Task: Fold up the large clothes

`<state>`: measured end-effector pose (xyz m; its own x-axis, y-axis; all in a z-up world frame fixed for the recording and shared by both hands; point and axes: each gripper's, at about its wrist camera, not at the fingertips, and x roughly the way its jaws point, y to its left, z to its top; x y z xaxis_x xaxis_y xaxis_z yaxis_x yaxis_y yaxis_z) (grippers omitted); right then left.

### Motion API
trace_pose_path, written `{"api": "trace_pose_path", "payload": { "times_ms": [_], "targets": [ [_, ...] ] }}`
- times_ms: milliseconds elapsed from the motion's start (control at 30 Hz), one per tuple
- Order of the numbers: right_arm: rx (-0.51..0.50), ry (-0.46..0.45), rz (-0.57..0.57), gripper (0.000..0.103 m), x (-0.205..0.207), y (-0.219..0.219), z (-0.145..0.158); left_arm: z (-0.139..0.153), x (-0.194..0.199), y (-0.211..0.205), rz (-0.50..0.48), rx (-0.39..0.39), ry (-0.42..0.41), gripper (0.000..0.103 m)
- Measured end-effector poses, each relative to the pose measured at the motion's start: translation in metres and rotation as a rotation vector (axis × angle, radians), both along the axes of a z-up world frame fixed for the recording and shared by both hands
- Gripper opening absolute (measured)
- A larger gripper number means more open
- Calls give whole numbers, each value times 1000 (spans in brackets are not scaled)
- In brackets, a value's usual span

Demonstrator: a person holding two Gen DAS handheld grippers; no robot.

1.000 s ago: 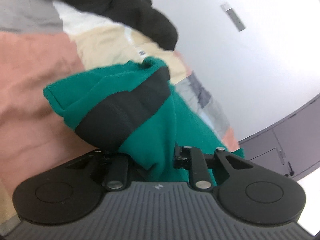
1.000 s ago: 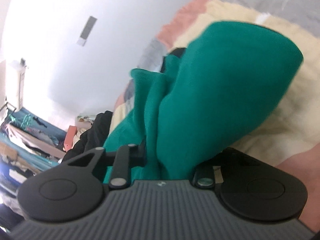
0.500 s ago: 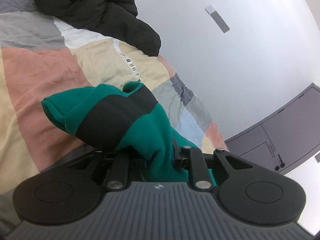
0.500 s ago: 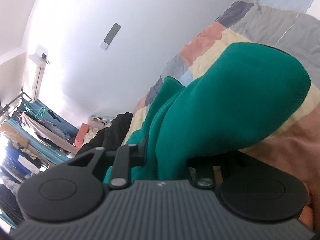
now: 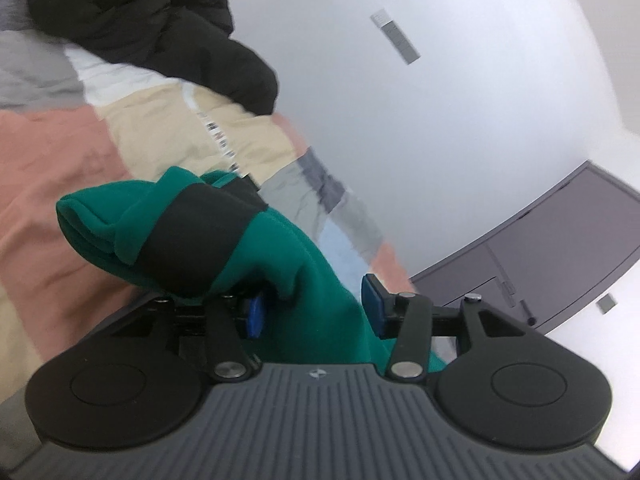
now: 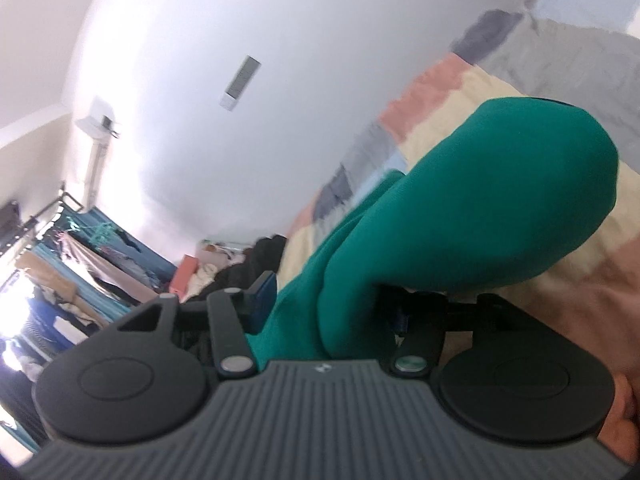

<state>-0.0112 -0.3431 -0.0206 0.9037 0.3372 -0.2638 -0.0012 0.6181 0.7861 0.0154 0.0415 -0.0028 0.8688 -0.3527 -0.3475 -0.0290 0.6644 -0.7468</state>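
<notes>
A green garment point(image 5: 288, 252) with a black band point(image 5: 192, 240) bunches up in front of my left gripper point(image 5: 312, 308). Its jaws are opening: the blue pads point(image 5: 370, 298) stand apart, and the cloth hangs loosely between them and drapes over the left finger. In the right wrist view another green fold point(image 6: 480, 208) bulges over my right gripper point(image 6: 332, 308). Its jaws are opening too, with cloth between them. The left pad point(image 6: 262, 296) is bare and the cloth hides the right one.
A patchwork bedcover point(image 5: 52, 152) lies under the garment. A black jacket point(image 5: 152, 20) is heaped at its far end by the white wall. A grey cabinet point(image 5: 560, 248) stands to the right. A crowded clothes rack point(image 6: 60, 260) lines the far left.
Both grippers were shut on the green garment and have now spread their jaws, baring the blue pads. Both rose a little above the bed at first, then stayed put.
</notes>
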Motion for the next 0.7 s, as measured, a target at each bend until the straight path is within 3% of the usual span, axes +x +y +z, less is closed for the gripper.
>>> {"api": "trace_pose_path", "payload": {
  "times_ms": [133,367,600,700],
  "targets": [
    [-53,-7,-14,60,31,2,15,4,19,4,-51,-65,-73,63],
    [-151,23,-47,60,84,2,26,20,66,-3,-124,-37,-180,68],
    [-236,21,-50,62,132,3,24,22,119,-14,-100,97,-248,68],
    [-327,-16,-58,74,151,5,21,15,140,-15,-54,164,-241,69]
  ]
}}
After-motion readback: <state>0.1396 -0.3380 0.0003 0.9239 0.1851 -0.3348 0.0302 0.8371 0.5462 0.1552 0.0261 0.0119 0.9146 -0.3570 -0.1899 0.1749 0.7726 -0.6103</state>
